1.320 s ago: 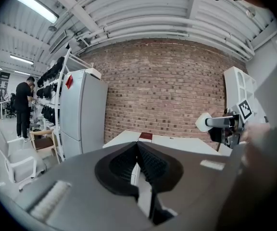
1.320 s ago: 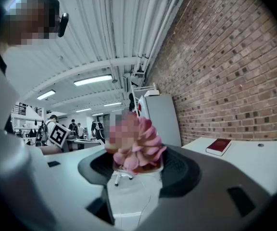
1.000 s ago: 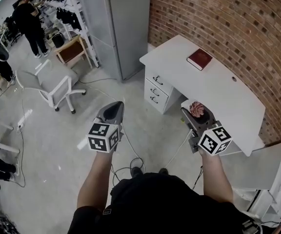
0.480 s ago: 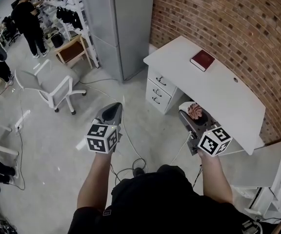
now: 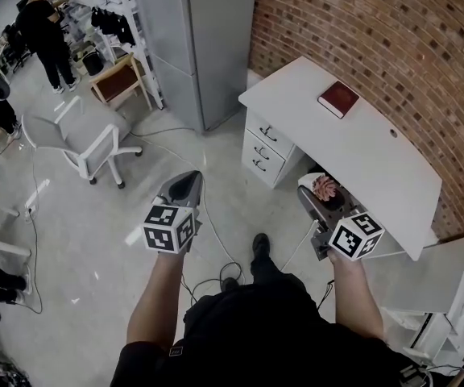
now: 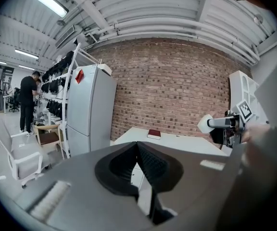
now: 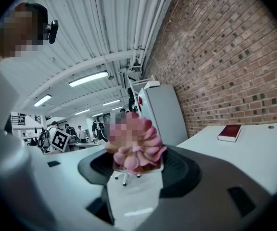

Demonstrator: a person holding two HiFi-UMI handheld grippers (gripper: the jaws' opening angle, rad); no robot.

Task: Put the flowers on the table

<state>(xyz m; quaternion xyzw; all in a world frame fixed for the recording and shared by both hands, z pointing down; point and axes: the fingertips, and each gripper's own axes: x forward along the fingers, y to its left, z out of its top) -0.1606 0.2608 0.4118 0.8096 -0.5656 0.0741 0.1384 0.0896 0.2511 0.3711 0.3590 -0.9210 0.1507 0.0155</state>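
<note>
Being pinched in the ribbed jaws of the right gripper, ruffled pink flowers are held near the smooth white bench; jaws of the left gripper are pressed together.

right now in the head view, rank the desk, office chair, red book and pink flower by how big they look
1. desk
2. office chair
3. red book and pink flower: near alike, and the flower is nearer the camera, so unranked
</note>
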